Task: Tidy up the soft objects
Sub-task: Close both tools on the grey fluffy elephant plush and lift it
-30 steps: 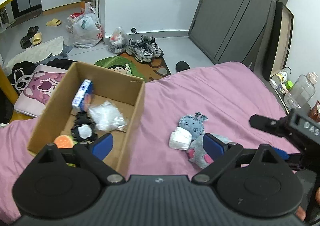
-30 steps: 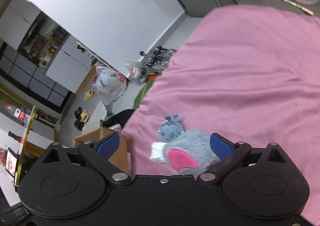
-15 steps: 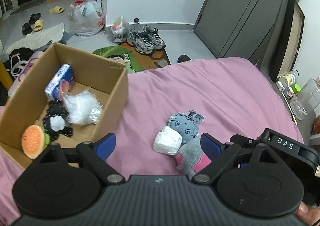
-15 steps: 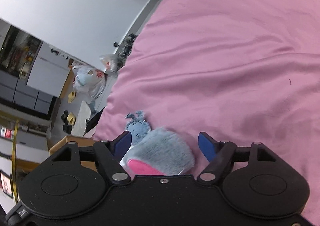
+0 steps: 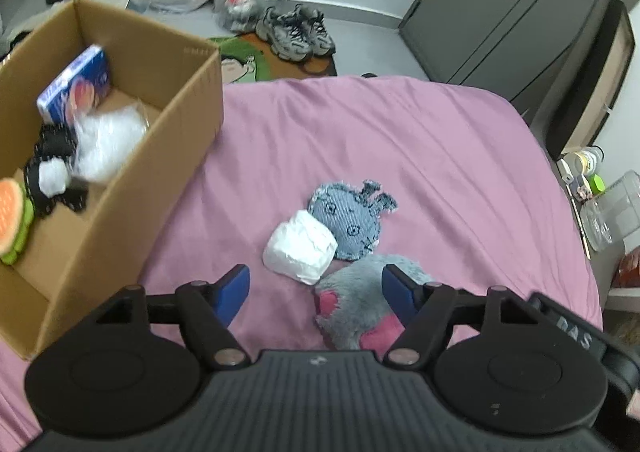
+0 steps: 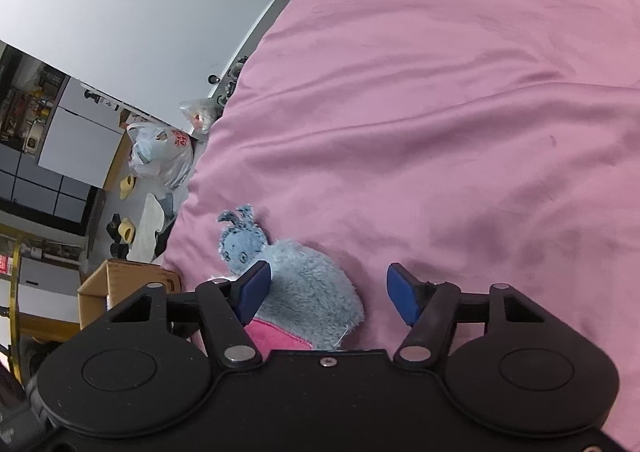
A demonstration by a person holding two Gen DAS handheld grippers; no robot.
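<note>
On the pink bed sheet (image 5: 420, 156) lie a grey furry plush with pink patches (image 5: 360, 304), a flat blue denim bunny face (image 5: 352, 218) and a white soft bundle (image 5: 300, 248), all touching. My left gripper (image 5: 316, 290) is open, low over the bundle and the plush. My right gripper (image 6: 328, 294) is open around the grey plush (image 6: 312, 292); the denim bunny (image 6: 240, 240) lies just beyond. A cardboard box (image 5: 168, 132) at the left holds a burger plush (image 5: 12, 220), a clear bag (image 5: 108, 140), a blue pack (image 5: 76, 88) and a black-and-white toy (image 5: 52, 172).
The right gripper's body (image 5: 580, 336) sits at the left view's lower right edge. Bottles and a glass jar (image 5: 608, 212) stand beside the bed at the right. Shoes (image 5: 296, 32), bags and slippers lie on the floor beyond the bed's edge.
My left gripper has moved right and closer to the toys, leaving the box at the left. My right gripper has come down around the grey plush, jaws still open.
</note>
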